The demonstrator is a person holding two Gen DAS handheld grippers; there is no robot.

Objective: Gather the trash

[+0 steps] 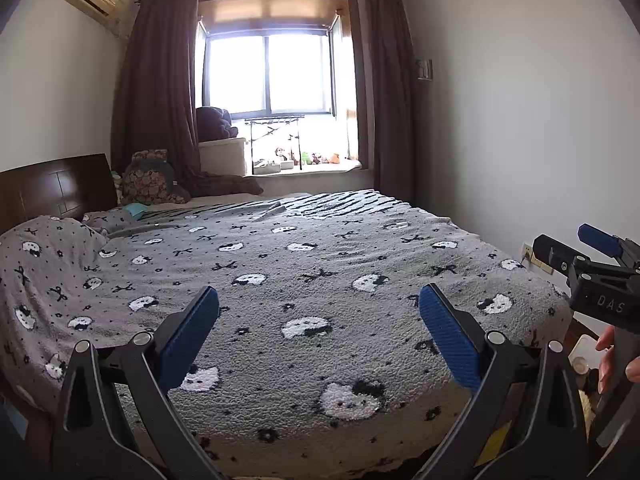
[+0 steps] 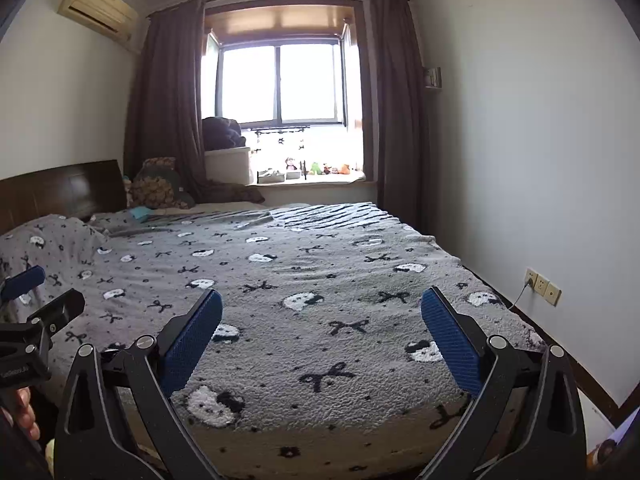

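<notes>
Together we hold our left gripper (image 1: 319, 334) and right gripper (image 2: 322, 338) spread wide, empty, above the grey cat-print blanket (image 1: 304, 264); any trash is perhaps too small to spot.

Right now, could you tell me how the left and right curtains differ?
The left curtain hangs wider and bunches at the bottom behind the pillows; the right curtain hangs narrower and straight down past the sill. The left one stands beside the air conditioner; the right, beside a small wall shelf. Both are dark brown and drawn open.
</notes>
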